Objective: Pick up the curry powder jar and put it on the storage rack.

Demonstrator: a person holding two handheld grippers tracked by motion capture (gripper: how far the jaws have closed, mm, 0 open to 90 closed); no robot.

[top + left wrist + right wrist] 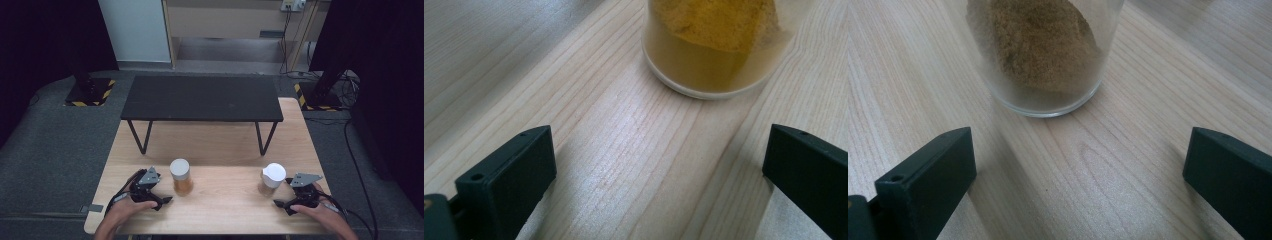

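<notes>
Two clear jars with white lids stand on the wooden table. The left jar holds yellow powder; the left gripper view shows its base close ahead of the jaws. The right jar holds brown powder, and its base fills the top of the right gripper view. My left gripper rests just left of the yellow jar, jaws wide apart, nothing between them. My right gripper sits just right of the brown jar, open and empty as well.
A low black bench-like shelf on thin legs stands across the far half of the table. Dark grey floor surrounds the table. Bare wood lies between the two jars and along the front edge.
</notes>
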